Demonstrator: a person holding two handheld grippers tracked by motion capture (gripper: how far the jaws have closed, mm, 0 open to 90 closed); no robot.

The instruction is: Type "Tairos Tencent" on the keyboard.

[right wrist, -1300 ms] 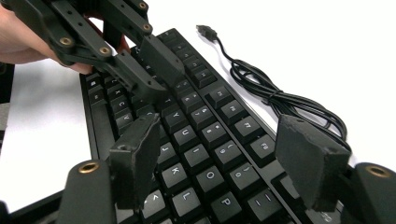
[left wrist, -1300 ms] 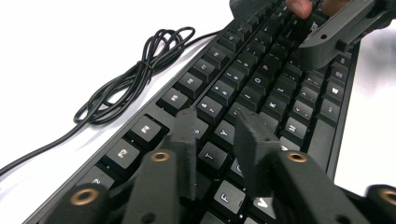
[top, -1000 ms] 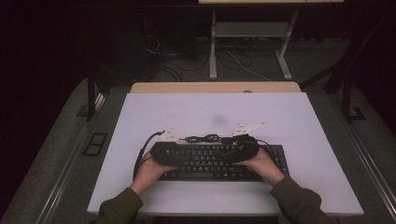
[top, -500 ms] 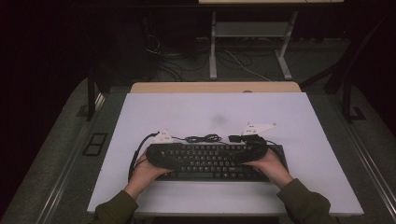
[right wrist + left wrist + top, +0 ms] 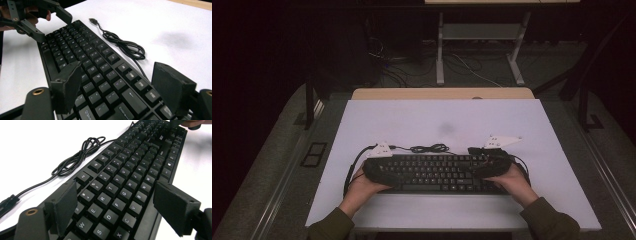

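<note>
A black keyboard lies flat on the white table, near its front edge. Its cable is coiled just behind it. My left gripper straddles the keyboard's left end. In the left gripper view its jaws have just been opening, and the keyboard lies between the pads with a gap on the near side. My right gripper straddles the right end. Its jaws have also widened a little, and its pads stand clear of the keyboard. Each gripper is held in one of the person's hands.
The cable's USB plug lies loose on the table behind the keyboard. A wooden tabletop adjoins the far edge. Beyond it stand a metal desk frame and floor cables. White table surface stretches behind and beside the keyboard.
The right gripper has moved to the right along the keyboard. The left gripper has shifted slightly left. The keyboard now rests flat and square to the table's front edge.
</note>
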